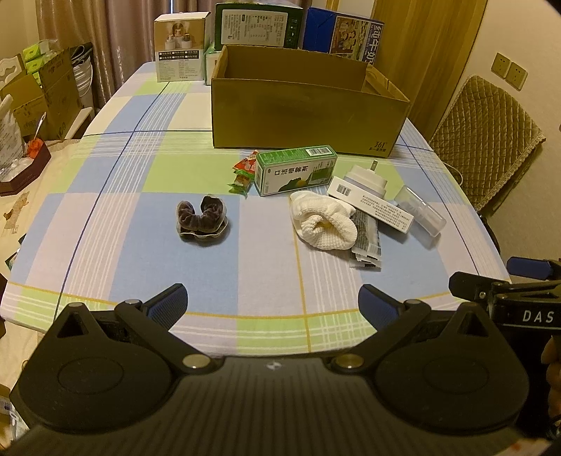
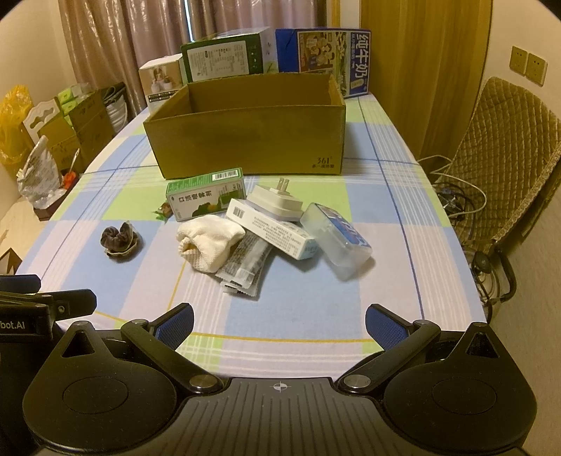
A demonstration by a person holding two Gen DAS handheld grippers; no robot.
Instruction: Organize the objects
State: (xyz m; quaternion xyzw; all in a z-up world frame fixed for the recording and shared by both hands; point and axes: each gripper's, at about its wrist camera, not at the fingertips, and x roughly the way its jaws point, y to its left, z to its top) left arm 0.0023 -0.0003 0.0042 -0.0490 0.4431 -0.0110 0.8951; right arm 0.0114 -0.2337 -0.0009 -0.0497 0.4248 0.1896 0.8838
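Observation:
An open brown cardboard box (image 1: 308,115) (image 2: 245,140) stands at the table's middle. In front of it lie a green carton (image 1: 296,170) (image 2: 207,193), a white cloth (image 1: 322,219) (image 2: 208,245), a white plug adapter (image 2: 277,203), a long white box (image 2: 270,231), a clear plastic case (image 2: 336,242), a silver sachet (image 2: 243,270) and a dark scrunchie (image 1: 203,219) (image 2: 121,238). My left gripper (image 1: 273,303) is open over the near table edge, empty. Open too and holding nothing, my right gripper (image 2: 280,322) hovers near the same edge.
Small snack packets (image 1: 243,172) lie left of the green carton. Printed cartons (image 1: 259,24) (image 2: 322,59) stand behind the box. A quilted chair (image 2: 505,154) with cables is at the right. Stacked boxes (image 1: 38,94) crowd the left side.

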